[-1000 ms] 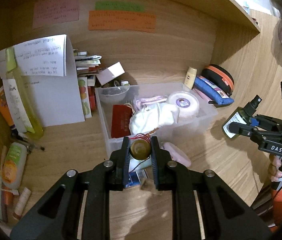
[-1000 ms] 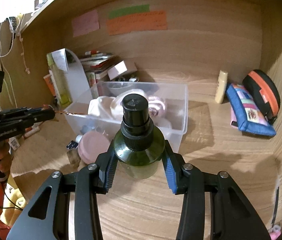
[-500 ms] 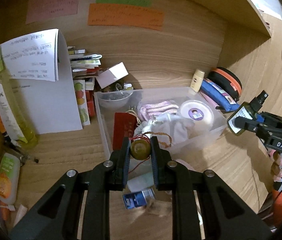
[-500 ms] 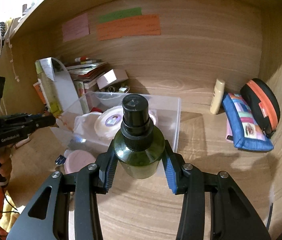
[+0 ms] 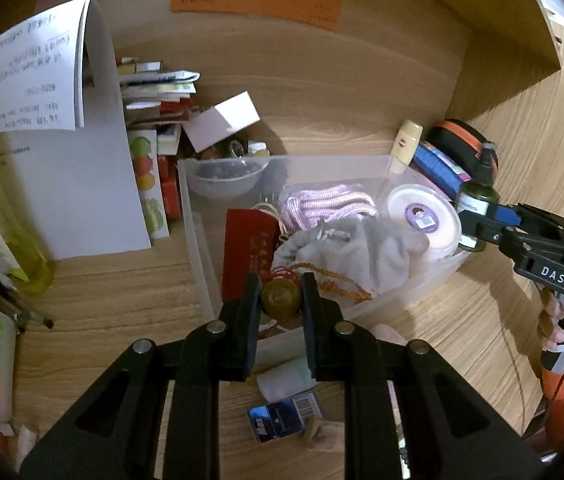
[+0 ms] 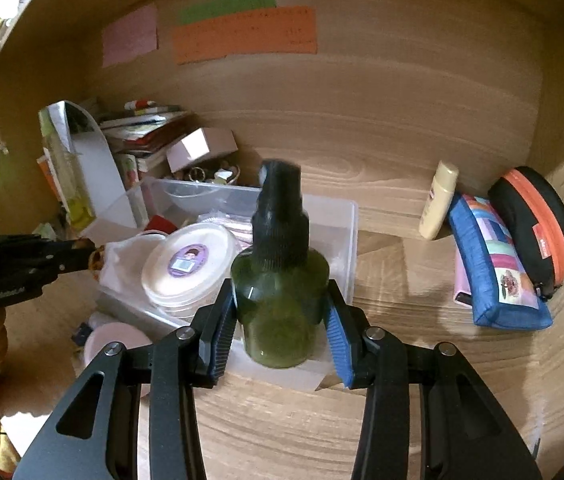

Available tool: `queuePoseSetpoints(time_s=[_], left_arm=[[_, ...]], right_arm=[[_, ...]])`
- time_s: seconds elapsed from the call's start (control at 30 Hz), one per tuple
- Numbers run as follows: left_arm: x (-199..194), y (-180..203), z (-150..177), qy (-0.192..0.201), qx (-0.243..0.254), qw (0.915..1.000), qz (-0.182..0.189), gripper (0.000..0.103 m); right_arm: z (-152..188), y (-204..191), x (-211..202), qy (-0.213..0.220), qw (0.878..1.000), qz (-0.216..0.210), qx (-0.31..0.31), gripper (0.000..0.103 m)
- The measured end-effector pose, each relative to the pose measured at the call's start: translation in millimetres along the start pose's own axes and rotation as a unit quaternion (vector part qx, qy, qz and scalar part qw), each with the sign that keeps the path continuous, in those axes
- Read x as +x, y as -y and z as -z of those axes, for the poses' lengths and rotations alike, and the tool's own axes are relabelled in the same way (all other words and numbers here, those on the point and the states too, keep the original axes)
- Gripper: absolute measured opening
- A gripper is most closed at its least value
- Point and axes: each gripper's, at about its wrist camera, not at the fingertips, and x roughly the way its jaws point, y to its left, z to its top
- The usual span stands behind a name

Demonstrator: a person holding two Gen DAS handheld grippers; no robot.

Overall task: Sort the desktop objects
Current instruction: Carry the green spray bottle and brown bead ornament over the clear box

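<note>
Above the near edge of the clear, straight-walled plastic bin (image 5: 201, 248), the left gripper (image 5: 280, 294) clamps a round, dull brass-coloured pendant (image 5: 280, 300) trailing red cord. At the bin's right end, the right gripper (image 6: 279, 316) clamps a smooth, dark green glass-like spray bottle (image 6: 279, 292) with a ribbed black cap, upright between blue ridged pads (image 6: 340, 340).

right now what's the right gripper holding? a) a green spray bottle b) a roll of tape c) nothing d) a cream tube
a: in the right wrist view the right gripper has its blue-padded jaws clamped on the body of the green spray bottle, whose black pump top points toward the clear bin.
</note>
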Motion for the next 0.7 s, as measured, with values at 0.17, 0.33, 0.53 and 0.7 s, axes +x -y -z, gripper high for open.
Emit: queuePoseSetpoints(time_s=[0.17, 0.33, 0.53, 0.7], left_arm=[[-0.5, 1.1, 1.1, 0.003, 0.003, 1.0, 0.005, 0.019], [-0.6, 4.1, 2.0, 0.01, 0.011, 0.9998, -0.011, 0.019], [-2.6, 0.9, 2.2, 0.011, 0.006, 0.9999, -0.005, 0.026], [-6.6, 6.3, 4.2, 0.02, 0.019, 0.9996, -0.002, 0.042]], right_arm=[[0.5, 4.3, 2.8, -0.004, 1.0, 0.001, 0.0, 0.038], [0.6, 3.3, 11.8, -0.009, 1.0, 0.017, -0.006, 0.038], [2.5, 3.1, 25.2, -0.026, 0.999, 0.018, -0.006, 0.038], [5.0, -3.9, 27.1, -0.024, 0.998, 0.04, -0.029, 0.038]])
